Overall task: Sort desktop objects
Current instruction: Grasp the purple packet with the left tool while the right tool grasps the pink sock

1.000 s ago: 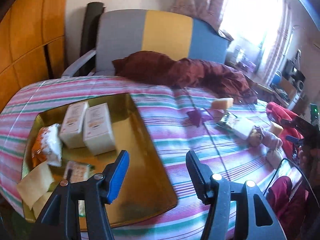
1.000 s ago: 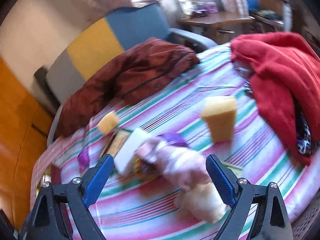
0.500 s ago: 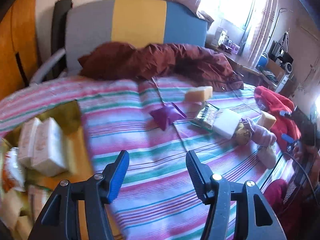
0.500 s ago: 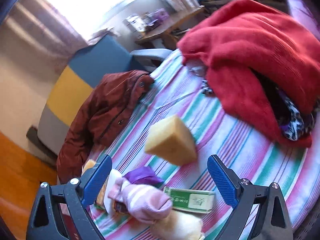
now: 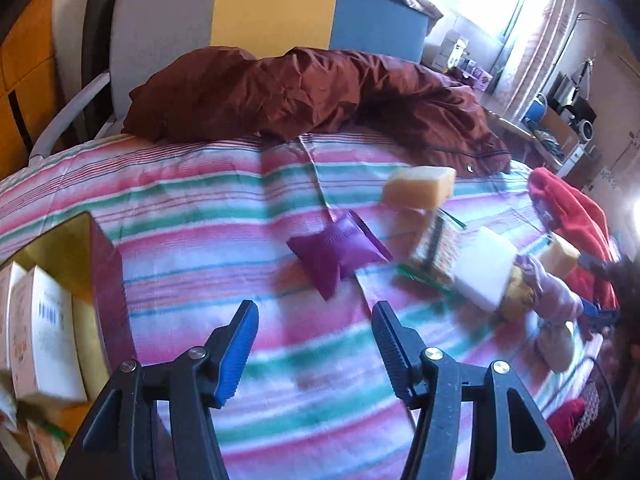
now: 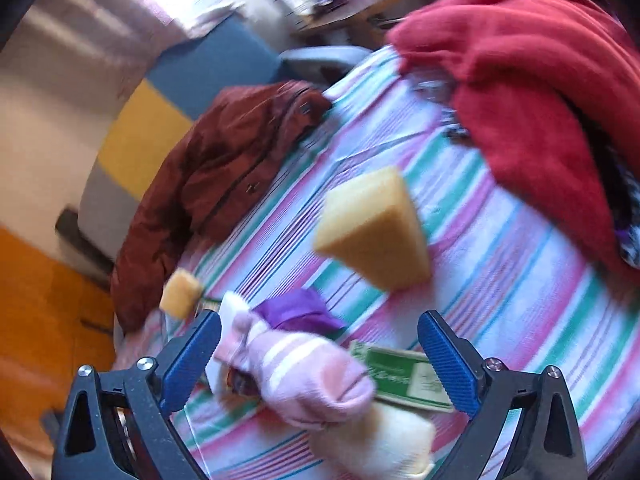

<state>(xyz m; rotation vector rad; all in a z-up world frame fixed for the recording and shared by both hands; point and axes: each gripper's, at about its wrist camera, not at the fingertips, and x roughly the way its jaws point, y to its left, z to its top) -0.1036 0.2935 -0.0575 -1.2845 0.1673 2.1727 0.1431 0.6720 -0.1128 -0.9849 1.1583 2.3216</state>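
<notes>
Right wrist view puts the right gripper (image 6: 320, 364) low over a knot of small things on the striped cloth (image 6: 500, 280). Its jaws have just been opening and stand spread wide around the pink striped sock (image 6: 304, 372), with no pad pressing on it.

The risk is a muddled grab — the sock lies on a cream sock (image 6: 380, 444) and against the green packet (image 6: 404, 376), so closing here could pinch two things or drag the packet along. The blur adds to the chance of a skewed grip.

The left gripper (image 5: 314, 348) is empty, jaws partly spread above bare cloth, short of the purple pouch (image 5: 340, 252). The gold tray (image 5: 86, 280) sits at the left edge.

Counted: two yellow sponges (image 6: 372, 232) — one white block (image 5: 484, 276), two socks, one purple pouch, at least two cartons (image 5: 44, 332) in the tray.
</notes>
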